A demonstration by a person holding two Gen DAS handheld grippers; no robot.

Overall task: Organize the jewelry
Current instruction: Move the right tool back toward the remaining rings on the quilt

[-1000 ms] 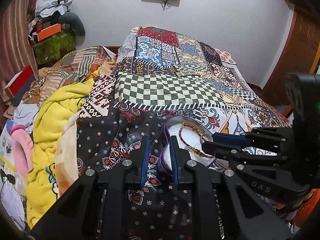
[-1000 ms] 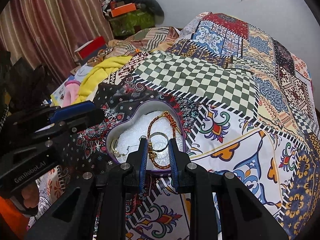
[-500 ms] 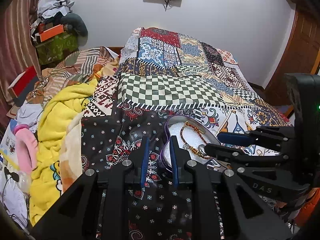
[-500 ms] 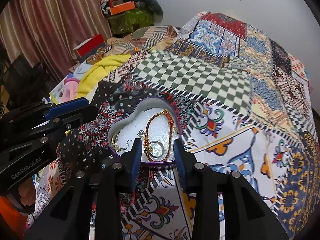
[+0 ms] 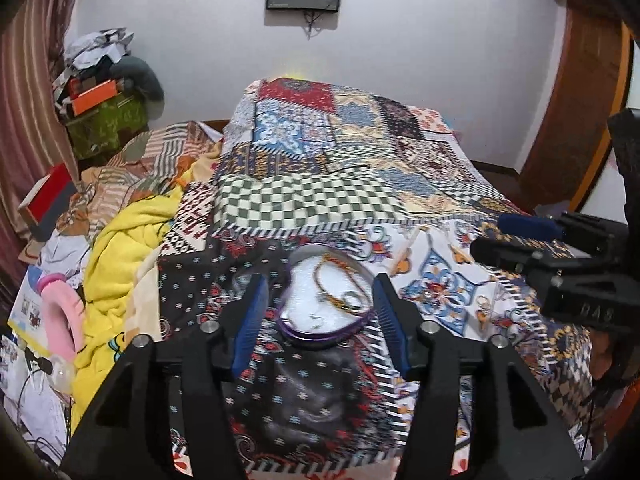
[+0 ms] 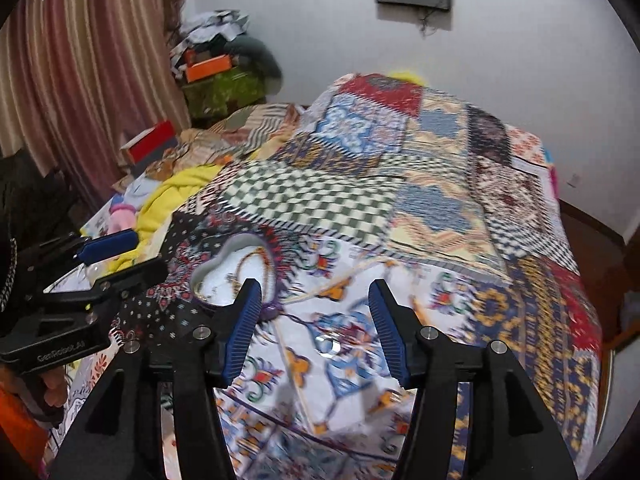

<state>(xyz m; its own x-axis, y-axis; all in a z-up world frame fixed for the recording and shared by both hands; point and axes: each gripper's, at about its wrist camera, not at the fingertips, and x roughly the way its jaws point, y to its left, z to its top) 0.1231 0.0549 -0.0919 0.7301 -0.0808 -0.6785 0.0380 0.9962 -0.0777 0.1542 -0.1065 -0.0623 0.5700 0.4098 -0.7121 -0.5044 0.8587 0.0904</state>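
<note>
A bracelet [image 5: 340, 288] and ring already lie in the heart-shaped tin [image 5: 324, 308] on the bed [image 5: 320, 200], both tongs [image 5: 318, 316] [image 6: 314, 322] wide and empty; another ring [image 6: 329, 345] remains outside.

One heart-shaped tin [image 5: 320, 332], near centre, holding one beaded bracelet [image 5: 340, 296] and one ring [image 5: 352, 298]. Two grippers: left gripper [image 5: 320, 316], right gripper [image 6: 314, 312]. One yellow blanket [image 5: 120, 248], left.
</note>
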